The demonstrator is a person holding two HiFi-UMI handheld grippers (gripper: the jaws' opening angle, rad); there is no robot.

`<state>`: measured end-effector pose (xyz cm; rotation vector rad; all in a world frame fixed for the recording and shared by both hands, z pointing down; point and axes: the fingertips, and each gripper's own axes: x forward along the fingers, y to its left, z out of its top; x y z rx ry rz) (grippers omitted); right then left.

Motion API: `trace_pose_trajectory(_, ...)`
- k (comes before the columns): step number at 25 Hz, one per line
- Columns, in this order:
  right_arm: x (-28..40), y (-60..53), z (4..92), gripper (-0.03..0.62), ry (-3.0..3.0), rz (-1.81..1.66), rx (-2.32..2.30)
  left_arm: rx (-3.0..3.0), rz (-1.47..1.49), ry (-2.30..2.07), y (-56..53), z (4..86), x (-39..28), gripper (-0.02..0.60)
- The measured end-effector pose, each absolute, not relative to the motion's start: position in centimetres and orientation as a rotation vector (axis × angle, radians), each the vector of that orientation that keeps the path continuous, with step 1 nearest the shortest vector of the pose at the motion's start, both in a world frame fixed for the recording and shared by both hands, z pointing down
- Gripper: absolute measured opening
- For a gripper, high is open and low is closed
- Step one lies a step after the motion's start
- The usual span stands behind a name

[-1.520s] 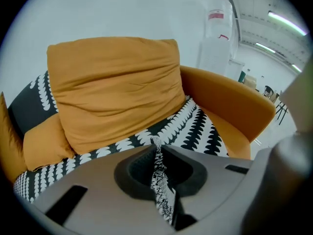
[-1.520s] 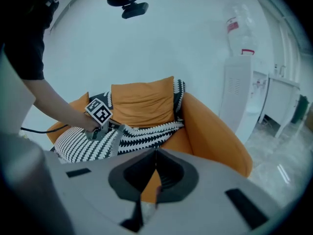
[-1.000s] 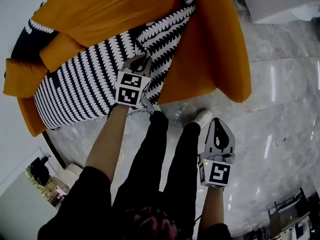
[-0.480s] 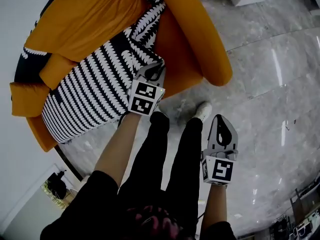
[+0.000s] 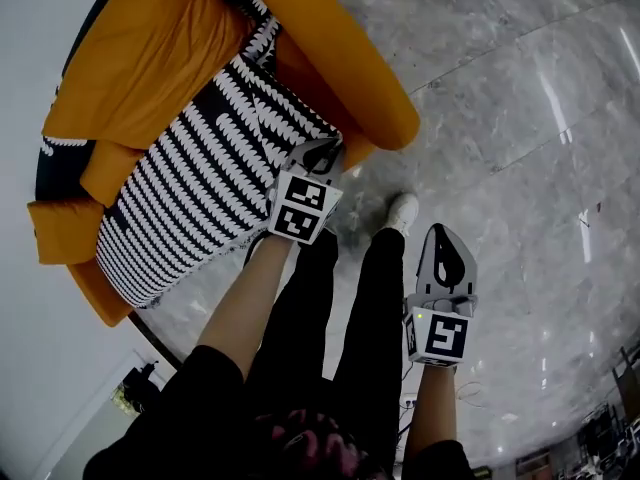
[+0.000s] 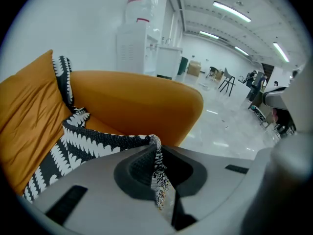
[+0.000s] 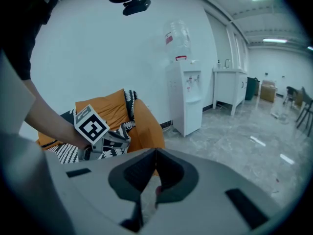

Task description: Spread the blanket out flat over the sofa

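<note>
Blanket [image 5: 190, 188] — on sofa [image 5: 160, 48], prob. marble floor [image 5: 520, 148].

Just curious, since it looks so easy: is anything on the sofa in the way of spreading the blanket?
Nothing visible is. The blanket lies over the seat of the sofa with nothing on top, and its edge is pinched in the left gripper.

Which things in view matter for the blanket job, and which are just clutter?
Job:
blanket
sofa
left gripper, jaws shut on the blanket edge
right gripper, shut, empty

Lying about:
water dispenser
white cabinet
chair
</note>
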<state>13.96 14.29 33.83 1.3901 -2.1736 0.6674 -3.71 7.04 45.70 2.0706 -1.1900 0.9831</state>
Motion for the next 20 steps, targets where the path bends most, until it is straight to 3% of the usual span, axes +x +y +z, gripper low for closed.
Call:
trace_pose_trajectory(10, 19.3, 14.7, 34.9, 0.021, -2.107, 0.714, 1.483, 2.156, 1.062, -0.998, 8.3, 47.7, 4.8, 0.032)
trace_pose_trajectory(20, 22.4, 15.6, 35.1, 0.02, -2.062, 0.748, 1.526, 2.115, 1.111, -1.006, 9.0, 49.1, 7.0, 0.032)
